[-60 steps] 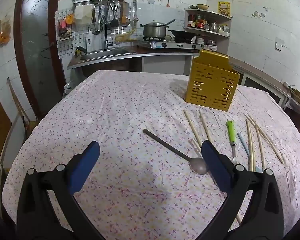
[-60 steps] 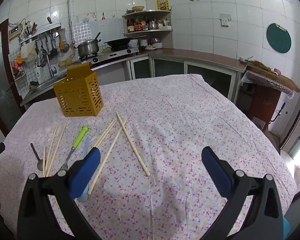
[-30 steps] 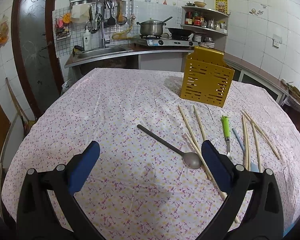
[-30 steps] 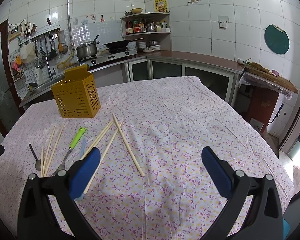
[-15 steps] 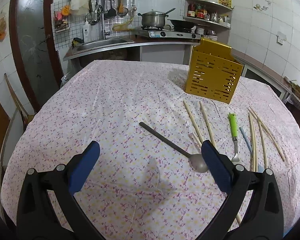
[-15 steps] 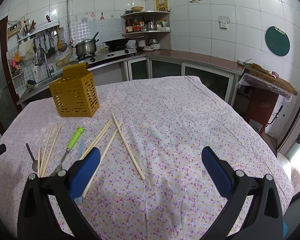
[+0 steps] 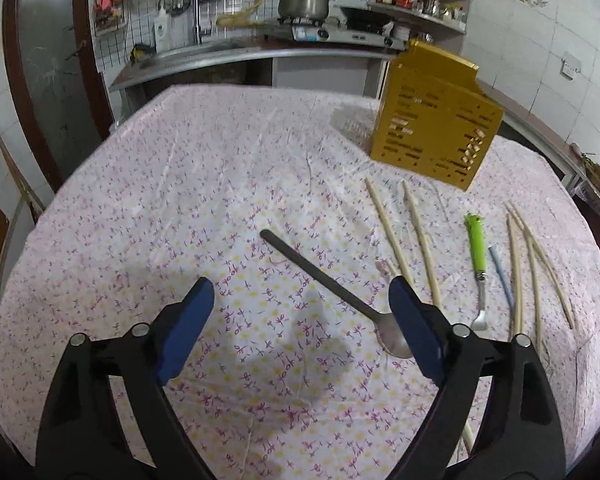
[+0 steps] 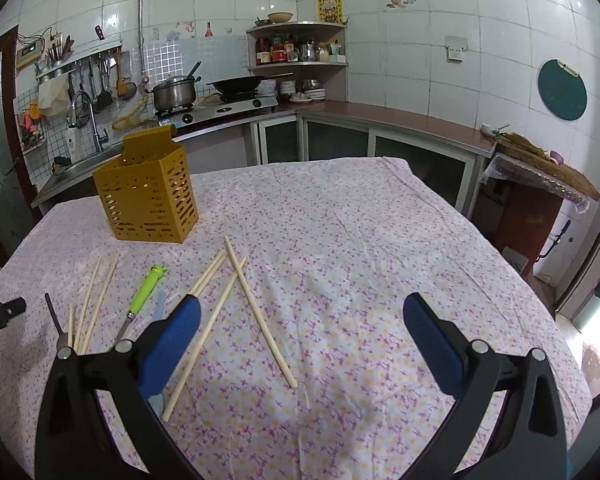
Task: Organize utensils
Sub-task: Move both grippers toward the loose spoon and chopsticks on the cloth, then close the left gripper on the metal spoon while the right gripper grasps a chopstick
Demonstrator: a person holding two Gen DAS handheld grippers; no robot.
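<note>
A metal spoon [image 7: 332, 284] lies on the floral tablecloth just ahead of my open, empty left gripper [image 7: 300, 308]; its bowl is by the right finger. Several wooden chopsticks [image 7: 396, 236] lie to the right, with a green-handled fork [image 7: 477, 248] and a pale blue utensil [image 7: 500, 272]. A yellow slotted utensil holder [image 7: 432, 136] stands at the back right. In the right wrist view my open, empty right gripper [image 8: 300, 326] hovers over the cloth; chopsticks [image 8: 256, 312], the fork [image 8: 146, 290] and the holder [image 8: 148, 196] lie to its left.
The round table [image 8: 380, 240] has a floral cloth. Behind it run a kitchen counter with a sink [image 7: 204, 50], a gas stove with a pot [image 8: 176, 94] and a wok, and a corner shelf [image 8: 300, 48]. A door [image 7: 48, 60] stands at the left.
My left gripper has moved lower and nearer to the spoon, which now sits closer between the fingers. The right gripper has barely moved. Both stay open.
</note>
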